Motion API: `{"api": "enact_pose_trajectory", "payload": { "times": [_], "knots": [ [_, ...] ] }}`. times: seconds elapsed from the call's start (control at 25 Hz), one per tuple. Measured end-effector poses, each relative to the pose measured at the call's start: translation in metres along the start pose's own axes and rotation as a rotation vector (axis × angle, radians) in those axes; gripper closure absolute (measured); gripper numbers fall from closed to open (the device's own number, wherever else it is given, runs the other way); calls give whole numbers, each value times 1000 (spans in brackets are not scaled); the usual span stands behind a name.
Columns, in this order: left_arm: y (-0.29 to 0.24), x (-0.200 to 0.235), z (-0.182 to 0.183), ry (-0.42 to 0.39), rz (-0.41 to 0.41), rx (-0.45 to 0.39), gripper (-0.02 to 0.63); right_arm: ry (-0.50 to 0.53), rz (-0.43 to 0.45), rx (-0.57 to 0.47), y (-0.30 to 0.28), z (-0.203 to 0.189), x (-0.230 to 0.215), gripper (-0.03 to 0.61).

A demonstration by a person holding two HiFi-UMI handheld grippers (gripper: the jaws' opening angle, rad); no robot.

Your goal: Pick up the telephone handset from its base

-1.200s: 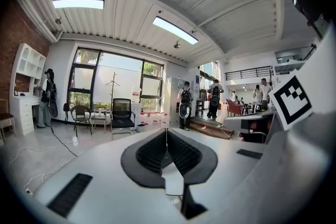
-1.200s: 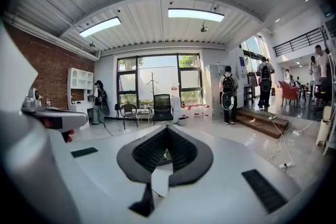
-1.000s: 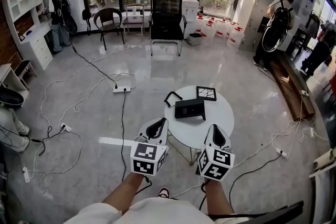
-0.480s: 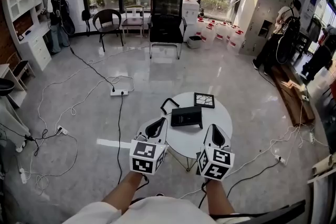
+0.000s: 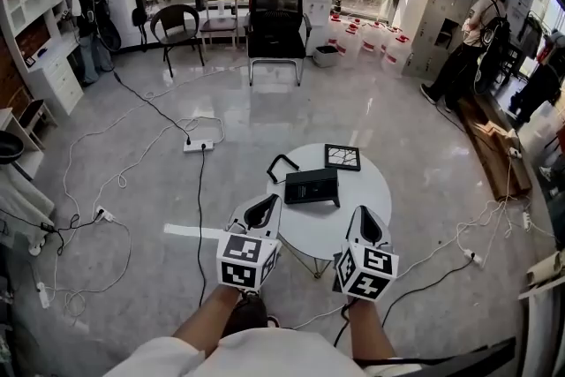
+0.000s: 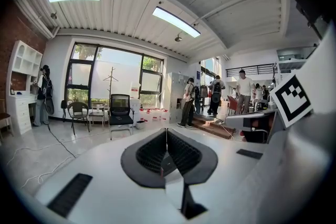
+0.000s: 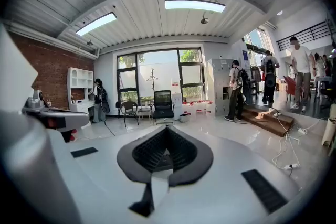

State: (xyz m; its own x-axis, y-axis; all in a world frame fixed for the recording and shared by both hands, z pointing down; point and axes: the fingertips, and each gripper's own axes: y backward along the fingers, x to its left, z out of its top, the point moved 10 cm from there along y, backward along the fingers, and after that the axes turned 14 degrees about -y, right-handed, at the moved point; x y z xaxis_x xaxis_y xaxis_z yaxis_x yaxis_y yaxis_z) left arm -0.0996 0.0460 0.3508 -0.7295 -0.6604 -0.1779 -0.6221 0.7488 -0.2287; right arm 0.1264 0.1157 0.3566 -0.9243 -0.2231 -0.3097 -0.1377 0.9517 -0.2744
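Both the left tool (image 5: 262, 213) and the right tool (image 5: 364, 230) hang closed and empty near the counter (image 5: 366, 190); unopened, either could shove the telephone (image 5: 311, 186) rather than grip it.

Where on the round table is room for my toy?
The near half of the white table, this side of the black telephone, is bare, and so is the right side in front of the dark square frame. The far left is crowded by a curved black thing.

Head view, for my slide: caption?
Shut, empty left gripper and right gripper near a round white table carrying a black telephone.
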Motion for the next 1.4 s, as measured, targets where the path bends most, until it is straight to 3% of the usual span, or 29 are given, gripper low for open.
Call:
{"api": "enact_pose_trajectory", "payload": {
  "times": [0.6, 1.4],
  "knots": [
    [-52, 14, 7, 2, -60, -29, 595, -7, -46, -28, -31, 13, -8, 554],
    [-126, 80, 15, -22, -109, -44, 595, -4, -84, -50, -117, 35, 16, 554]
  ]
}}
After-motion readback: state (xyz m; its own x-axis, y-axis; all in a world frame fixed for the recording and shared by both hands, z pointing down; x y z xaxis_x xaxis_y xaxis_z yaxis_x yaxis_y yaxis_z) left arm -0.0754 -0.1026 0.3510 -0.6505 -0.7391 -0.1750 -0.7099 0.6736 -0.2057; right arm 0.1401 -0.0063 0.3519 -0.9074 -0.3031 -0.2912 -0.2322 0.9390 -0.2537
